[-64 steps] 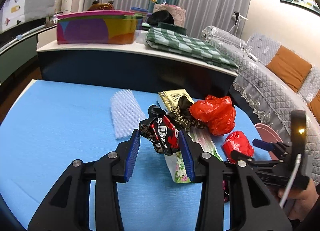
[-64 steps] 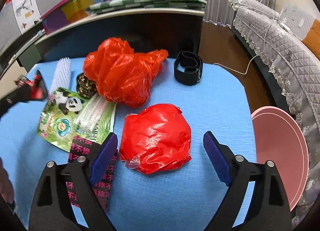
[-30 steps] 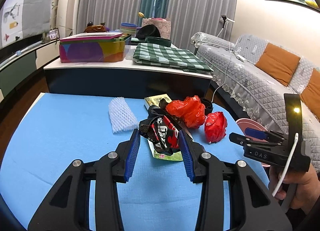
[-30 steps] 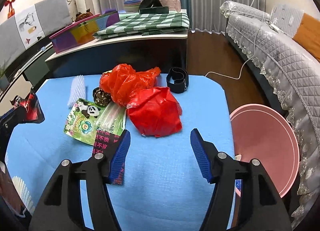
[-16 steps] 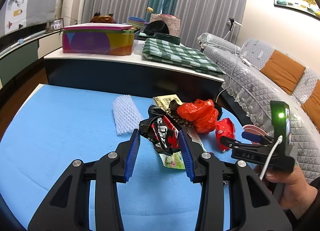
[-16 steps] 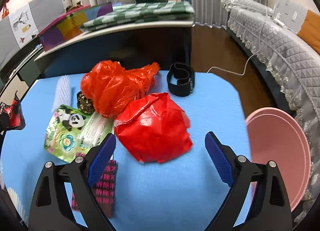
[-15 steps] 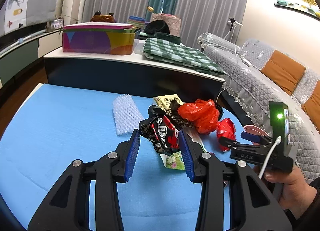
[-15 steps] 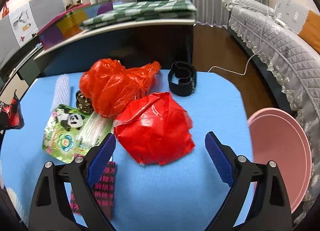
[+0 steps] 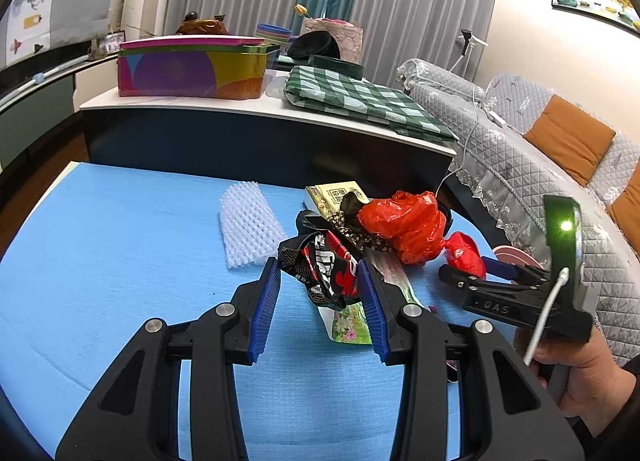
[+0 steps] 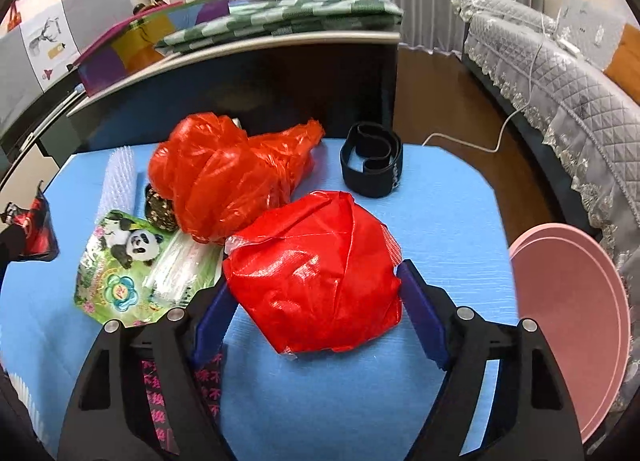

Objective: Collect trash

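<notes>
my right gripper (image 10: 316, 297) has its jaws wide and the red foil bundle (image 10: 316, 273) sits squarely between them, both pads at its flanks, though i can't tell if they touch. it lies near the blue table's (image 10: 444, 201) right edge, its broad side across my jaws, so i'd judge closing is next. my left gripper (image 9: 318, 293) is clamped on a black-and-red wrapper (image 9: 320, 265), lifted above the table.

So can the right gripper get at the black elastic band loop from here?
Probably not directly: the right gripper straddles the shiny red bag, which lies between it and the black elastic band loop.
</notes>
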Motion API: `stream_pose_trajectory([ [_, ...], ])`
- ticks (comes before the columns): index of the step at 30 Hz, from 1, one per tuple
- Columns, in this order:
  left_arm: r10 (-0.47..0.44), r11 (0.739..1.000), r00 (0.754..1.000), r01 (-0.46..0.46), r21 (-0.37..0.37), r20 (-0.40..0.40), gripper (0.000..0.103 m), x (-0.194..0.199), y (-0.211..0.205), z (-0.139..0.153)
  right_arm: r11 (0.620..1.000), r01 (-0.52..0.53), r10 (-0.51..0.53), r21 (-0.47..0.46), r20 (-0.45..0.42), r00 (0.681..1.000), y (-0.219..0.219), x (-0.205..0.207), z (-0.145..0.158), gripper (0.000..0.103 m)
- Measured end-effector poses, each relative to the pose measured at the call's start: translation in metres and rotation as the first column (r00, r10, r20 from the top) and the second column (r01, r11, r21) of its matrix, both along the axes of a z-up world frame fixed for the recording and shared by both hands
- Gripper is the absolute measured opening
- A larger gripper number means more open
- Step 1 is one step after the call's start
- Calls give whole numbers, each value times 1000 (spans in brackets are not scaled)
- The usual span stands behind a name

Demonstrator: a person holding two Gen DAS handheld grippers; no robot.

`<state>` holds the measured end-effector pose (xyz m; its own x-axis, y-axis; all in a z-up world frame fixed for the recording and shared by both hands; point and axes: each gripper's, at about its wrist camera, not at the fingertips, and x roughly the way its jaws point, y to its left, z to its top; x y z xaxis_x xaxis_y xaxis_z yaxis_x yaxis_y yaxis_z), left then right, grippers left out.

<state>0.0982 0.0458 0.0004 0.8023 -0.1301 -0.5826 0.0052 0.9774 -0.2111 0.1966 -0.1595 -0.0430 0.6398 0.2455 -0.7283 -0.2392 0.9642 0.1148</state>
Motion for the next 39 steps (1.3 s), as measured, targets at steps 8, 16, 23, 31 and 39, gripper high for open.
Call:
stream_pose_trajectory([
  [8,-10,1000,1000,9,28,25,40,-10,-12,8,1000,2,-2,-1,79,997,-6,-33,33,77],
  [16,-35,998,998,32,45,61,40,-26,-29,23,1000,15,-16,5,160,987,-22,-72,70,77],
  [23,-61,997,995,58,46,76,40,-42,-50,31,999,49,-50,14,214,976,-50,-105,97,77],
  [31,-105,993,991,100,65,80,40,-54,-79,37,993,114,-121,43,244,962,-93,-125,116,77],
  [39,-171,983,982,165,74,79,40,-57,-115,38,980,192,-197,45,273,942,-137,-138,129,77],
])
